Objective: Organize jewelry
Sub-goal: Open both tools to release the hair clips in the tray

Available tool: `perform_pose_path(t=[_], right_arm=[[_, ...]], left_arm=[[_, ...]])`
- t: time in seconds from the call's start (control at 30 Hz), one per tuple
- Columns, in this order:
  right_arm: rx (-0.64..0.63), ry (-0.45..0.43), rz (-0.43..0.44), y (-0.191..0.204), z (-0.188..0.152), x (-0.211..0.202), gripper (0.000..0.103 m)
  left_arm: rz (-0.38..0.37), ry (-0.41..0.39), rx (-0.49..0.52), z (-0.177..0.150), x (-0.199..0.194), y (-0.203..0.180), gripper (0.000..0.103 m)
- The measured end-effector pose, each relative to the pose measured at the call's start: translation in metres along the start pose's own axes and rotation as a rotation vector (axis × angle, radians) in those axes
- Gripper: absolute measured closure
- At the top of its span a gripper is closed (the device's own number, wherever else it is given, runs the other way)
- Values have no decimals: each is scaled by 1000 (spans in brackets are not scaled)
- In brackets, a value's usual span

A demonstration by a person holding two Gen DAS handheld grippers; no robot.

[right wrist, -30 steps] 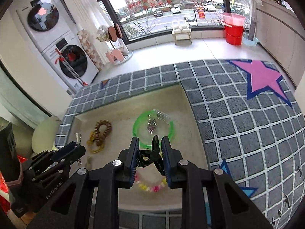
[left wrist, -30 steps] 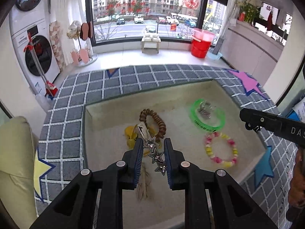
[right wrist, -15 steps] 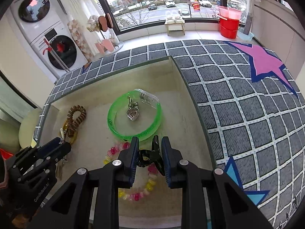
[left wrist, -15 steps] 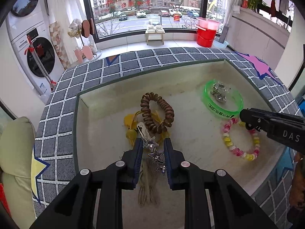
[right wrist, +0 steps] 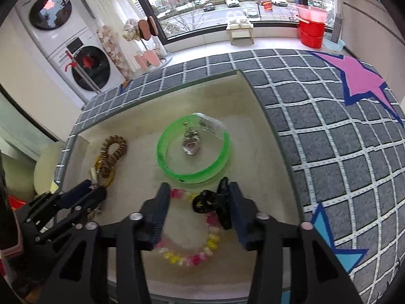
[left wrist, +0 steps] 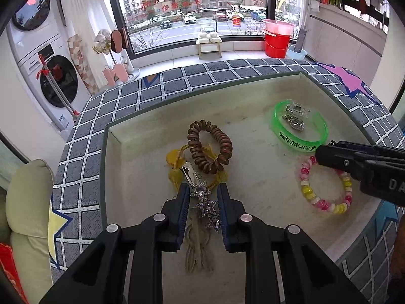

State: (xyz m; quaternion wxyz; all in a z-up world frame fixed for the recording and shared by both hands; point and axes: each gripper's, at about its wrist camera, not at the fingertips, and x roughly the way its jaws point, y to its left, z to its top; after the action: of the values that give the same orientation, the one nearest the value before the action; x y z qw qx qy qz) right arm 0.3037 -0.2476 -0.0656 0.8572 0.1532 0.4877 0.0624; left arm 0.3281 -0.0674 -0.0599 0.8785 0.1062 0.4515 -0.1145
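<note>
My left gripper (left wrist: 203,192) is shut on a silver star hair clip (left wrist: 208,205), held low over the beige tray (left wrist: 202,101), just in front of a brown coil hair tie (left wrist: 210,147) and a yellow piece (left wrist: 175,176). My right gripper (right wrist: 198,190) hangs over the tray's front right with its jaws opening. A black claw clip (right wrist: 205,201) sits between them against the right finger, with the left pad clear of it. Under it lies a pink and yellow bead bracelet (right wrist: 192,252). Behind is a green bangle (right wrist: 164,157) ringing a heart pendant (right wrist: 191,145).
The tray (right wrist: 164,101) sits on a grey checked mat (right wrist: 329,139) with coloured stars. A twine tassel (left wrist: 197,250) lies under my left gripper. A pale cushion (left wrist: 27,197) is at the left. Washing machines, a stool and red buckets stand far back.
The right jaws have spread and the black claw clip is no longer pinched. Both grippers have come down closer to the tray. The left still holds the star clip.
</note>
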Motion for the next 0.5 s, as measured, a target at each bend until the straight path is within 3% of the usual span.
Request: perform_pose_path(t=[0.13,0.5], right_arm=[[1,-36,20,6,1,-11,23],[61,-103,52,-8,4,-51,21]], left_arm=[[6,-14,-10,0,-5,2,66],[12,-56,-48,3,-17,11,66]])
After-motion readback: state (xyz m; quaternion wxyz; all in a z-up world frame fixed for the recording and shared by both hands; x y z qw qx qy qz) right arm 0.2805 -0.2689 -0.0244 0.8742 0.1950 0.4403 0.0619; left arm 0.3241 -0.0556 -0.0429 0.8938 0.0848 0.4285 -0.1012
